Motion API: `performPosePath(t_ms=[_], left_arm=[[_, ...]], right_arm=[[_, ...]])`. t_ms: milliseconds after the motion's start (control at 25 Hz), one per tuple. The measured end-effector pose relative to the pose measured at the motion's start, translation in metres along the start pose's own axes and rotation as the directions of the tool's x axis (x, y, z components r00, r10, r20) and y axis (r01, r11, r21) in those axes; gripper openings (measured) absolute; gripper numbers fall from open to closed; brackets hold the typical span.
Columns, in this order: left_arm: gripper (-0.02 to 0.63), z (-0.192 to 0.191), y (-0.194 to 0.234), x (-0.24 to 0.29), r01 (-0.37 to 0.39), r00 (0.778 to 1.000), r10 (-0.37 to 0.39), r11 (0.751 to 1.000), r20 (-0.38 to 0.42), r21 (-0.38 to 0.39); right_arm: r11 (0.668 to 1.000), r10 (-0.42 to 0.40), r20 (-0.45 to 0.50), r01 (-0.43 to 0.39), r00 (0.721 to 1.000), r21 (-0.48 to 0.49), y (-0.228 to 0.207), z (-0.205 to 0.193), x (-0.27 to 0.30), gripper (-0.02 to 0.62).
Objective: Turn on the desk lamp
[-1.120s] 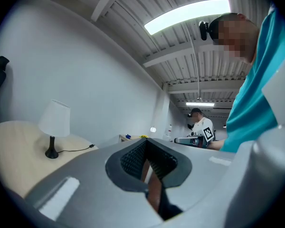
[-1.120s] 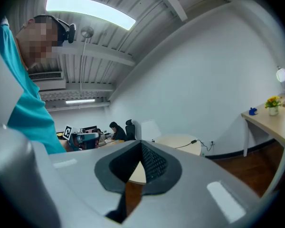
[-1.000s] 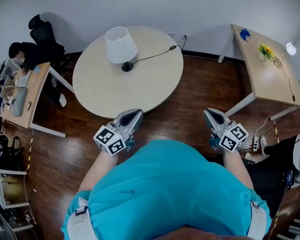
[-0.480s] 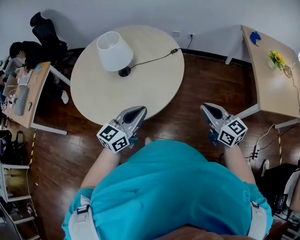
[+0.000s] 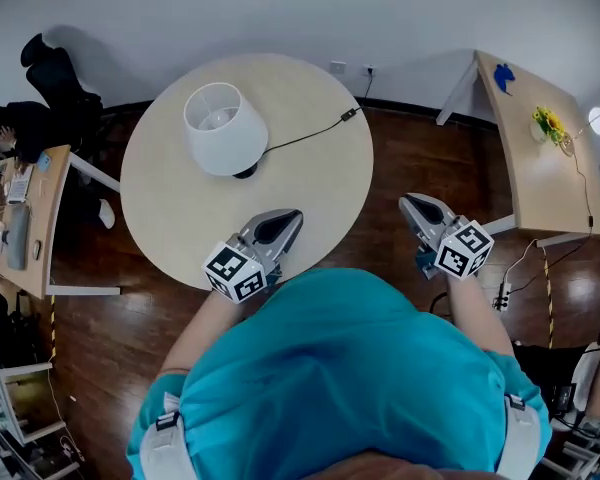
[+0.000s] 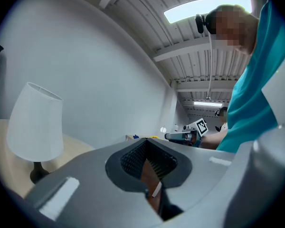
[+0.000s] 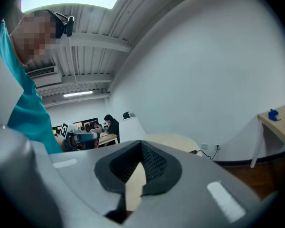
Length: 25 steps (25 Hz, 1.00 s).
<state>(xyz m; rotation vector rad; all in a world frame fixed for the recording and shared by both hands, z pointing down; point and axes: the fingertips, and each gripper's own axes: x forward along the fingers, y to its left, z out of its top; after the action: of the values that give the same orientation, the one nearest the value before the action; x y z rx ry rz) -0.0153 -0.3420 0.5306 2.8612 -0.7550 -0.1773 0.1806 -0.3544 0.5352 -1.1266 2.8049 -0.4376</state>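
A desk lamp with a white shade (image 5: 225,128) stands on the round pale table (image 5: 180,218), left of its middle. Its black cord (image 5: 300,136) runs right to a small block (image 5: 348,114) near the table's far right edge. My left gripper (image 5: 285,218) is shut and empty, and its tips reach over the table's near edge. In the left gripper view the lamp (image 6: 35,122) stands off to the left of the left gripper (image 6: 146,140). My right gripper (image 5: 408,204) is shut, empty, and hangs over the wood floor right of the table. The right gripper (image 7: 141,143) points level toward the table (image 7: 175,139).
A wooden desk (image 5: 520,168) at the right carries yellow flowers (image 5: 547,123), a blue object (image 5: 502,71) and a small lamp (image 5: 595,120). A power strip (image 5: 500,296) lies on the floor beside it. At the left are a cluttered desk (image 5: 20,198), a seated person and a black chair (image 5: 50,68).
I have come closer to the round table, so the lamp and table sit nearer in the head view. The left gripper now reaches over the table's edge. Both grippers stayed shut.
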Motion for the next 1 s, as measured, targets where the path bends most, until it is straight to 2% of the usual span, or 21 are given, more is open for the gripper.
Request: performPosePath(t_ms=[200, 280, 400, 520, 640, 760, 880, 1000], left_arm=[[0.029, 0.005, 0.047, 0.016, 0.009, 1.0, -0.009, 1.0, 0.002, 0.001], [0.029, -0.001, 0.06, 0.045, -0.012, 1.0, 0.012, 1.0, -0.006, 0.001], [0.029, -0.013, 0.079, 0.096, -0.084, 0.996, 0.084, 0.996, -0.033, 0.002], [0.029, -0.03, 0.095, 0.142, -0.165, 0.984, 0.166, 0.986, -0.058, 0.027], [0.029, -0.045, 0.123, 0.189, -0.221, 0.972, 0.221, 0.975, -0.084, 0.006], [0.029, -0.06, 0.163, 0.235, -0.27, 0.953, 0.265, 0.963, -0.144, -0.019], [0.029, -0.077, 0.196, 0.262, -0.298, 0.938, 0.284, 0.953, -0.2, -0.043], [0.029, -0.087, 0.234, 0.279, -0.301, 0.931, 0.277, 0.951, -0.238, -0.072]], right_arm=[[1.0, 0.014, -0.066, -0.015, 0.998, -0.001, -0.035, -0.006, 0.058, 0.002], [1.0, 0.027, -0.079, -0.027, 0.997, 0.011, -0.075, -0.004, 0.068, 0.002], [0.996, 0.086, -0.092, -0.083, 0.992, 0.029, -0.144, -0.001, 0.082, 0.002], [0.988, 0.149, -0.105, -0.145, 0.983, 0.052, -0.202, -0.005, 0.095, 0.002], [0.979, 0.198, -0.133, -0.19, 0.971, 0.072, -0.257, -0.008, 0.116, 0.002], [0.971, 0.238, -0.164, -0.227, 0.957, 0.079, -0.307, -0.005, 0.15, 0.002], [0.965, 0.261, -0.187, -0.249, 0.947, 0.088, -0.34, -0.01, 0.179, 0.002], [0.966, 0.256, -0.215, -0.238, 0.943, 0.106, -0.365, -0.017, 0.214, 0.002]])
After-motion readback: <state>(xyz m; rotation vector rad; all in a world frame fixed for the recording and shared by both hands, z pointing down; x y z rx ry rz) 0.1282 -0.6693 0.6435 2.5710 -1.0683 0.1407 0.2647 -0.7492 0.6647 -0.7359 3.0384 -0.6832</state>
